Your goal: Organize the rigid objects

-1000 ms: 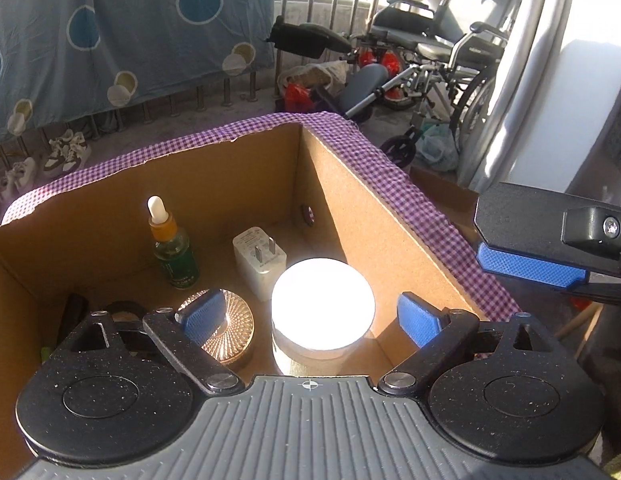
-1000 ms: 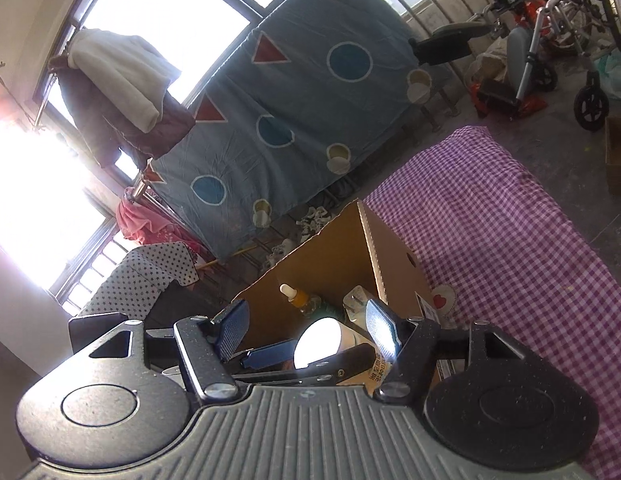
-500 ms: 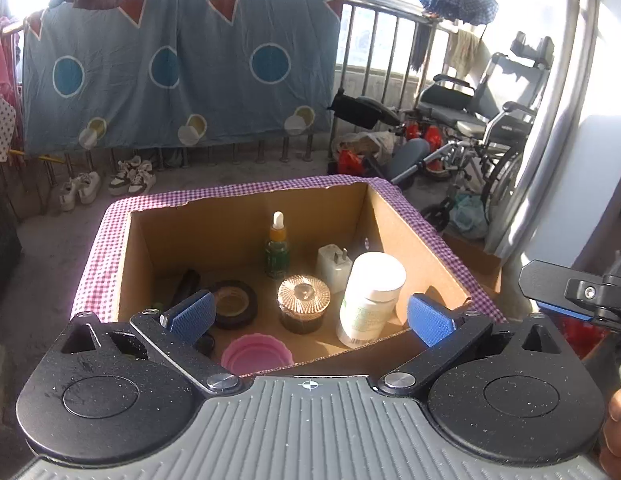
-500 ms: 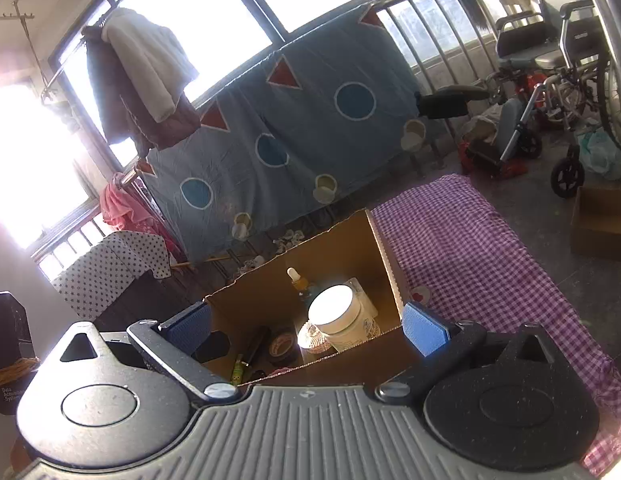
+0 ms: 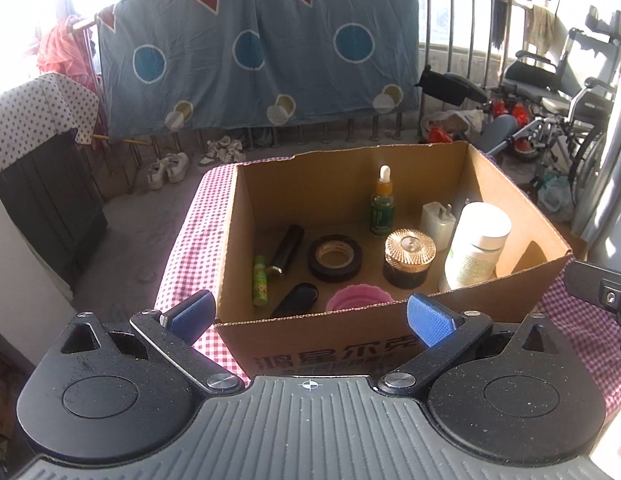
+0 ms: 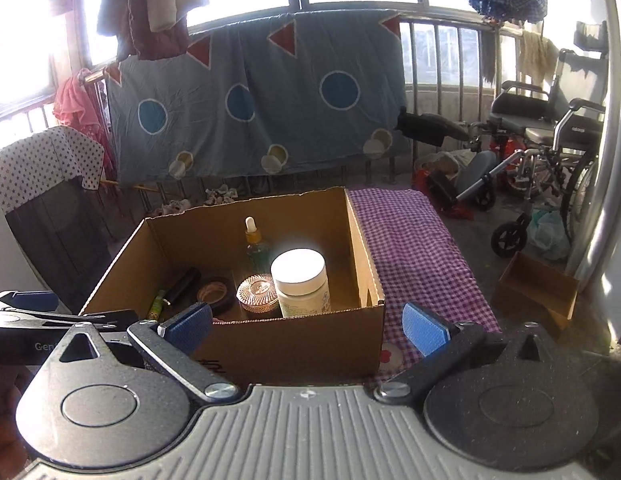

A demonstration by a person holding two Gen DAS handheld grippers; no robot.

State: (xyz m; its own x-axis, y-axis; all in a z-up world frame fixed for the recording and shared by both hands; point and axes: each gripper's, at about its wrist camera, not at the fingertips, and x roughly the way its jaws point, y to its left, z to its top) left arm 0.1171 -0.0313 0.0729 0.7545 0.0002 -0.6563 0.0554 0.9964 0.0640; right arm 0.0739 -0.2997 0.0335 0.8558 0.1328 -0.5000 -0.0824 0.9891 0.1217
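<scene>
While both tongs hung back from the cardboard box, nothing was between their pads. Left tongs were spread wide and empty, facing the box's near wall; lip balm, black tube and tape roll lay ahead-left, tubes' long axes running away from the tongs. White jar stood nearer the right tongs, also spread and empty.

Brown cardboard box on purple-checked cloth; white bottle, black tape roll, pink cup; blue-padded fingers.
</scene>
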